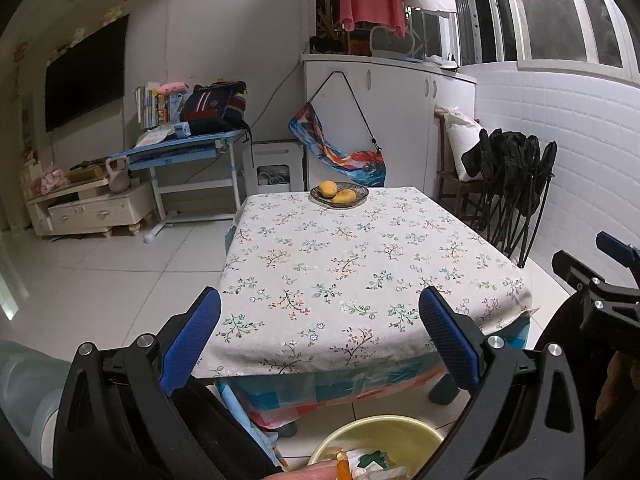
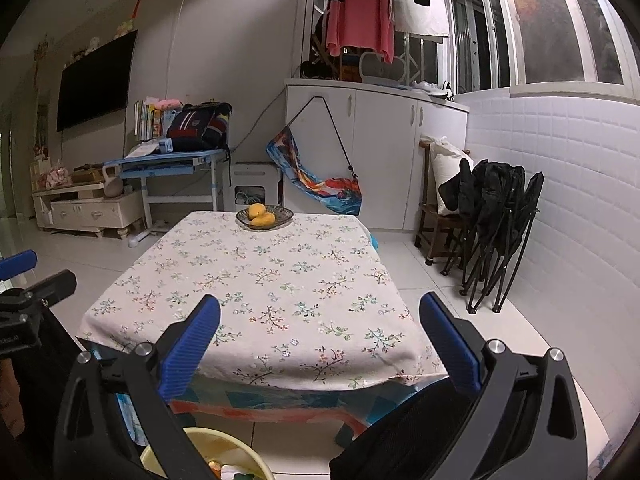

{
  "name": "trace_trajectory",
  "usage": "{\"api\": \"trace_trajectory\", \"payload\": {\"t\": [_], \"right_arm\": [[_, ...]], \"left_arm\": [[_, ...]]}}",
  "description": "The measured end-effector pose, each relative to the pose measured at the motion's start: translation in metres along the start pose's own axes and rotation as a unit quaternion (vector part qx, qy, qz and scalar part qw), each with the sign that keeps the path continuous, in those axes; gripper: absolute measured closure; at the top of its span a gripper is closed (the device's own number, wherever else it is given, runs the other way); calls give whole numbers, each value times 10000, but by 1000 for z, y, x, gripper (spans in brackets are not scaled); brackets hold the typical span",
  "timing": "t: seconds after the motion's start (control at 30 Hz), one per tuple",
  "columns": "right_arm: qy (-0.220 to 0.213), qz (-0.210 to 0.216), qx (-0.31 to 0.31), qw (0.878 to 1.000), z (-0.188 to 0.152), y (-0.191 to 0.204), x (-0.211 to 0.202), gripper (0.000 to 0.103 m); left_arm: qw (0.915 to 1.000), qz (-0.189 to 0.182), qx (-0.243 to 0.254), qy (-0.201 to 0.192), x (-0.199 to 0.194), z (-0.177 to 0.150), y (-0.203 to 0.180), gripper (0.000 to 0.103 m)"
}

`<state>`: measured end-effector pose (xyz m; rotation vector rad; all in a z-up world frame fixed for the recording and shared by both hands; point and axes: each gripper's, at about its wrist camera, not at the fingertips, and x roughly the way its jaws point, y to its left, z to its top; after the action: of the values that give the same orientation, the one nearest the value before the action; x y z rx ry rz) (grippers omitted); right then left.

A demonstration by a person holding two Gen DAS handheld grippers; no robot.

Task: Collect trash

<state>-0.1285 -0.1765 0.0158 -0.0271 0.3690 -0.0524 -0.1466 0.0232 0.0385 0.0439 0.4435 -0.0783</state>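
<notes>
Both grippers, left (image 1: 320, 334) & right (image 2: 320, 340), hover w/ fingers spread wide, grasping nothing. Trash (image 1: 370, 465) sits in the one yellow bin (image 1: 416, 430) on the floor, just in front of the worktop (image 1: 360, 264). Worktop looks cleared, so task prob. near done. Risk: mistaking the fruit for trash, or snagging the tablecloth edge & dragging the plate (image 1: 340, 195) off. Count: 1 plate at the worktop's far edge, 2 yellow fruits (image 1: 336, 193) on it, 1 bin, 2 grippers.
</notes>
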Motion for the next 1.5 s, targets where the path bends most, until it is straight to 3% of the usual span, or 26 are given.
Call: {"api": "trace_trajectory", "payload": {"t": [1.5], "right_arm": [[123,-68,-42,9999,-2,-4,4,7]], "left_arm": [[10000,91,23,24,2,1,1,7]]}}
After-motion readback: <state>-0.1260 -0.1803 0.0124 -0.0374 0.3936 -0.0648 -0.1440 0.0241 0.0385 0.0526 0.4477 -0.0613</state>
